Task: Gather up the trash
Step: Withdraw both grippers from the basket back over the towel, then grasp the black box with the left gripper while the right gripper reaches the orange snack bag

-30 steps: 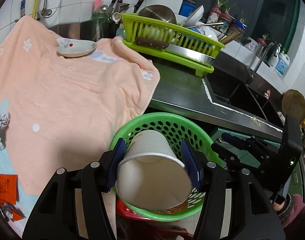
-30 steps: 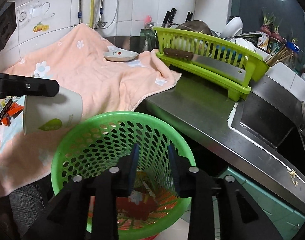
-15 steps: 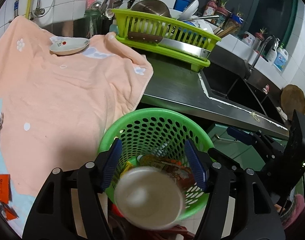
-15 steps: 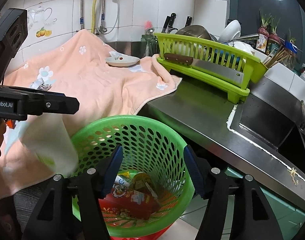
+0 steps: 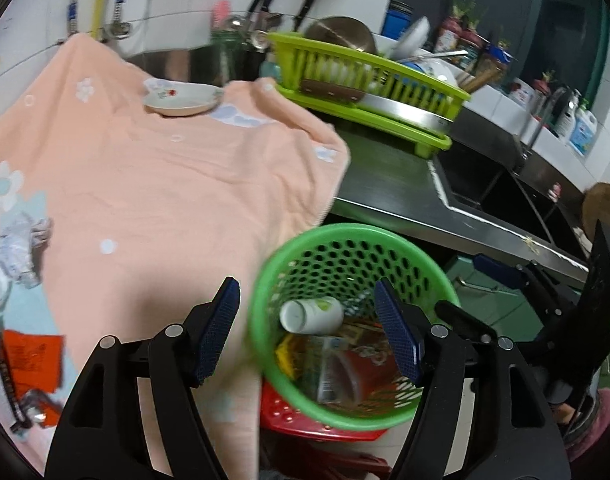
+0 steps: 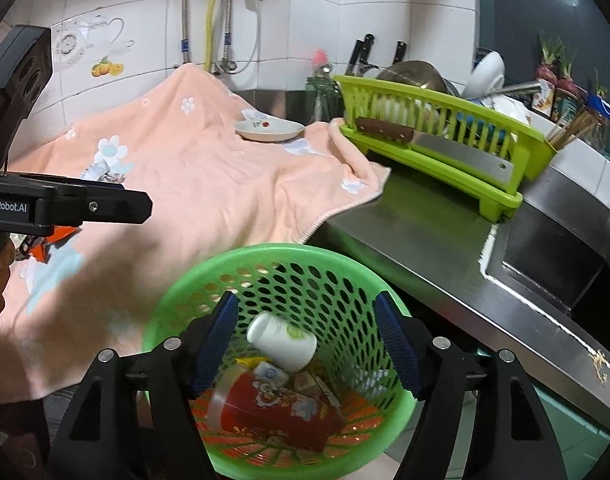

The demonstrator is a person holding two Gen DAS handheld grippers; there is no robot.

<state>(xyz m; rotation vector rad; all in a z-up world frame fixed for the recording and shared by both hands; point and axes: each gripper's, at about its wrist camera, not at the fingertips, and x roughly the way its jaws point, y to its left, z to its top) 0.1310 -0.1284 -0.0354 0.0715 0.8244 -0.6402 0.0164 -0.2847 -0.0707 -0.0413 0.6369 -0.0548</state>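
While both jaws stood wide and empty, the right gripper [image 6: 305, 340] opening beside the left gripper [image 5: 307, 328], the paper cup [image 6: 283, 340] lay in the green basket [image 6: 177, 300] below the towel-covered steel table [image 6: 417, 232].

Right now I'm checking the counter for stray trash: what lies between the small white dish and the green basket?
Only the peach towel: both wrist views show bare cloth from the dish down to the basket rim, no litter there.
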